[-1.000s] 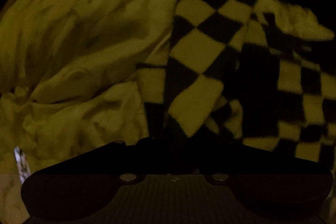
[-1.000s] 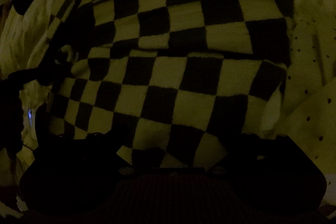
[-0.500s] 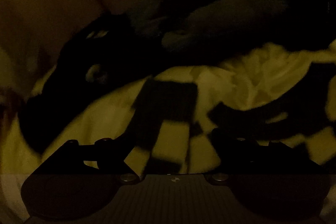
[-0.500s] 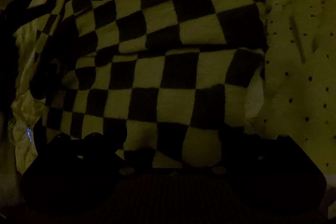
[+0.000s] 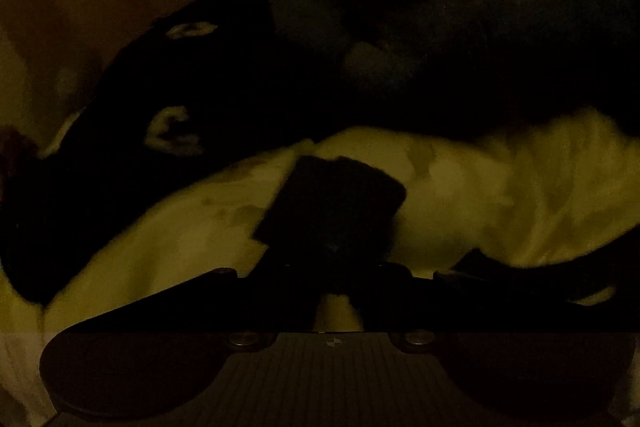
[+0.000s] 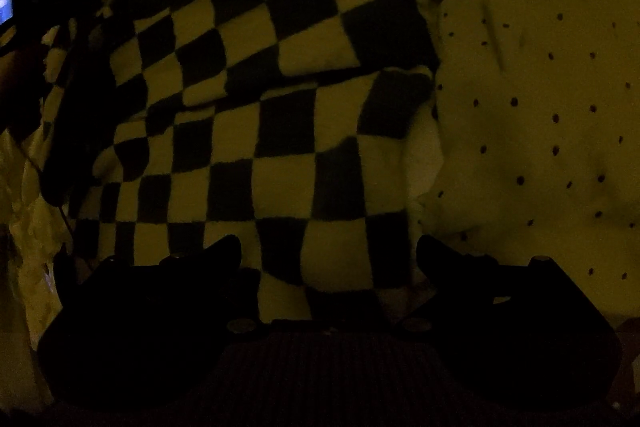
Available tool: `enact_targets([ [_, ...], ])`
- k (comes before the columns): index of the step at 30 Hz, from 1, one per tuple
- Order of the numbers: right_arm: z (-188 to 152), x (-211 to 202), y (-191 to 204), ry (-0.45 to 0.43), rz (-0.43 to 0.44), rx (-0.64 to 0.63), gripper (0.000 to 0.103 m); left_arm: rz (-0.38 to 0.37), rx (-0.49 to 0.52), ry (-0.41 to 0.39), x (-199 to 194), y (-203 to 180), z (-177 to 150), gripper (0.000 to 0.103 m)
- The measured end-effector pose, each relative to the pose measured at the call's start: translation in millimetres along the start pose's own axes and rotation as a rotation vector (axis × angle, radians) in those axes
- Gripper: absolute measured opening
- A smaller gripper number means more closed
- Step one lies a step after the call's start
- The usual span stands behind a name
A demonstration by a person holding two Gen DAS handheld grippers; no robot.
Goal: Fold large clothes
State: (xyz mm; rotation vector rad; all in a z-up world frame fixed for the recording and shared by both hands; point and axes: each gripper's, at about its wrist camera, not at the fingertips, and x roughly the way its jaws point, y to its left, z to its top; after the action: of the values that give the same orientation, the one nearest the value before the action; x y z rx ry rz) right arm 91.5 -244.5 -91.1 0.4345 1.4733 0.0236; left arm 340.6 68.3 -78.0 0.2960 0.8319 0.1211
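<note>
The light is very dim. A black-and-white checkered garment (image 6: 280,107) lies spread and partly folded on pale bedding in the right wrist view. My right gripper (image 6: 328,259) is open, its fingers (image 6: 224,255) apart over the garment's near edge. In the left wrist view my left gripper (image 5: 336,283) is shut on a corner of the checkered garment (image 5: 332,203), of which one dark square shows above the fingers.
A pale dotted cloth (image 6: 540,107) lies right of the garment. Crumpled light sheets (image 5: 500,187) surround it. A dark lump with pale marks (image 5: 192,99) sits at the back left. A small lit screen (image 6: 6,1) glows at far left.
My left gripper has closed on the garment's corner and tilted up, so its view moved from the cloth to the dark background. My right gripper has opened wider over the near edge.
</note>
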Motion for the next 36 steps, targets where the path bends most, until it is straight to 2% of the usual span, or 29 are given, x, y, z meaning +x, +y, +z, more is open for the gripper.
enact_targets([
  [2,2.7,0.5,1.3,0.001,0.016,0.012,0.095,-0.024,-0.115,-0.024,-23.0,20.4,2.9,0.044],
  [6,10.3,0.5,15.3,-0.008,0.044,-0.026,0.095,-0.132,-0.304,-0.13,-79.2,50.0,11.0,0.044],
  [10,18.4,0.7,26.9,-0.01,0.054,-0.079,0.095,-0.282,-0.302,-0.23,-137.5,29.1,13.1,0.045],
  [12,24.0,1.4,27.1,-0.006,0.059,-0.077,0.095,-0.36,-0.277,-0.242,-157.3,3.9,6.8,0.045],
  [14,30.0,0.7,24.8,-0.011,0.064,-0.064,0.095,-0.407,-0.227,-0.215,-165.4,-26.7,-6.1,0.046],
  [19,39.7,-7.8,9.5,-0.041,0.055,-0.017,0.096,-0.506,-0.134,0.006,-146.9,-100.3,-61.8,0.054],
  [21,40.9,-10.1,-0.5,-0.049,0.045,0.008,0.096,-0.53,-0.056,0.101,-132.1,-124.1,-85.1,0.055],
  [23,40.6,-10.1,-12.0,-0.043,0.037,0.046,0.096,-0.536,0.034,0.183,-120.2,-144.4,-112.0,0.066],
  [26,37.1,-9.9,-26.8,-0.038,0.039,0.111,0.096,-0.544,0.147,0.283,-106.5,-158.8,-139.8,0.089],
  [27,35.9,-10.3,-30.3,-0.038,0.041,0.127,0.096,-0.545,0.158,0.285,-107.9,-159.4,-145.3,0.103],
  [32,37.2,-9.3,-26.9,-0.042,0.063,0.121,0.096,-0.602,0.182,0.27,-130.2,-147.8,-158.5,0.103],
  [34,39.9,-7.7,-20.3,-0.045,0.087,0.106,0.095,-0.591,0.179,0.278,-137.8,-139.6,-163.6,0.103],
  [36,44.6,-3.8,-10.9,-0.039,0.116,0.091,0.092,-0.57,0.119,0.278,-146.7,-121.6,-169.9,0.103],
])
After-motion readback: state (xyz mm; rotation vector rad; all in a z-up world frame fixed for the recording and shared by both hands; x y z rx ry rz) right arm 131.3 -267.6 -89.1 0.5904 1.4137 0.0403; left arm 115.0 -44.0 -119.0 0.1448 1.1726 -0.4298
